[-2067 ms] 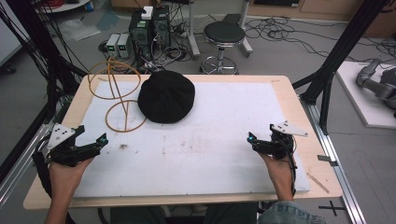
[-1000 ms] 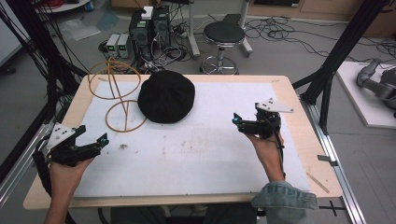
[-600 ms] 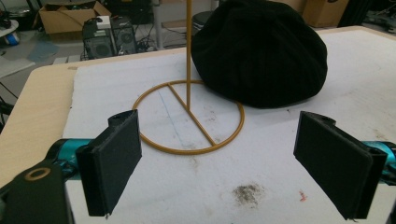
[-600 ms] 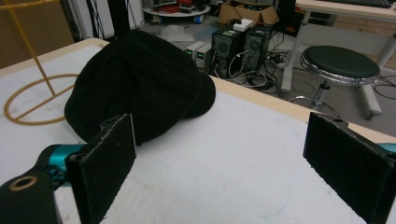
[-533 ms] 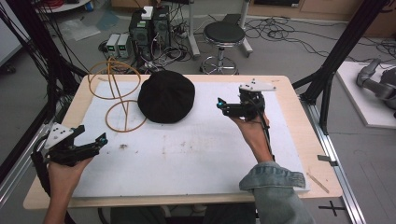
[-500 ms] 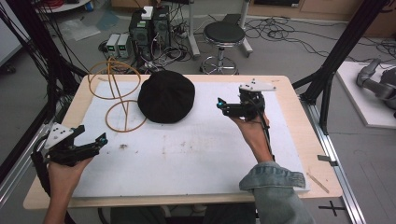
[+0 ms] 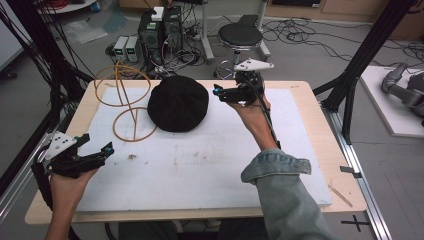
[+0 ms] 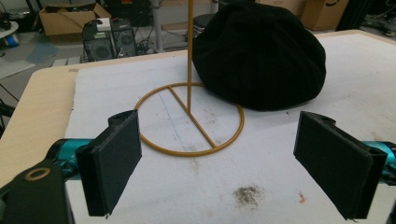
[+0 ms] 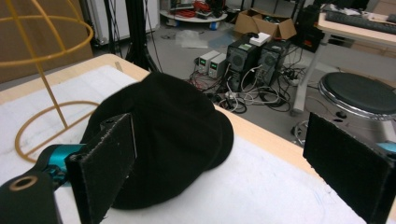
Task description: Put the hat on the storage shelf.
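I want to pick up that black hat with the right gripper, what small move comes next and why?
Probably ease the right gripper a little further toward the round black fabric hat and lower it: its fingers stand open, just short of the hat's edge, not touching.

Black hat [image 8: 259, 51]: crown cut off by top edge in left gripper view; far side hidden behind its own bulk.
Wire stand [image 9: 44, 70]: top cut off in right gripper view.
Right tongs [image 9: 224, 172]: 1 pad [image 9: 348, 170] clipped at right edge.
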The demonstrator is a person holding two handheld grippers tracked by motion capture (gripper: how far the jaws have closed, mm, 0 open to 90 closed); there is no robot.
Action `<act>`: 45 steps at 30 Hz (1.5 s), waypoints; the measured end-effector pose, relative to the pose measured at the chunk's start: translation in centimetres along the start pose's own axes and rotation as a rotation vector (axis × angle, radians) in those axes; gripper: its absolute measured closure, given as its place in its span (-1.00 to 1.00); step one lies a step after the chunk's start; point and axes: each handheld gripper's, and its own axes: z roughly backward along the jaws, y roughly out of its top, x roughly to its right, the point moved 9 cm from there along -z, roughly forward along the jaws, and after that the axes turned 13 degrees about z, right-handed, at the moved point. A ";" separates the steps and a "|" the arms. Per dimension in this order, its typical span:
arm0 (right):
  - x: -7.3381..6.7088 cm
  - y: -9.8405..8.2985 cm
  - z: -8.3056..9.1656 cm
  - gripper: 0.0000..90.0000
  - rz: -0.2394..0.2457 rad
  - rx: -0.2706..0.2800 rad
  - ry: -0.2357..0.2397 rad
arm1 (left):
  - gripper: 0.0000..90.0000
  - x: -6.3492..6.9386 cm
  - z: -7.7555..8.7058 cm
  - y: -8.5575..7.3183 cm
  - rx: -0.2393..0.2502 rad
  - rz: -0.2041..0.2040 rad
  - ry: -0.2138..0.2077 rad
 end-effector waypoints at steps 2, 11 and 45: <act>0.0 0.9 -1.1 -0.79 0.003 -0.003 0.007 | -0.66 -0.1 0.1 0.1 0.003 0.003 0.002; -1.6 2.8 -5.0 -0.79 0.033 0.011 0.038 | -0.66 -0.3 0.1 0.0 0.005 0.008 0.003; -8.2 0.0 -16.5 -0.79 0.078 -0.014 0.112 | -0.66 -1.4 0.5 0.2 0.014 0.034 0.011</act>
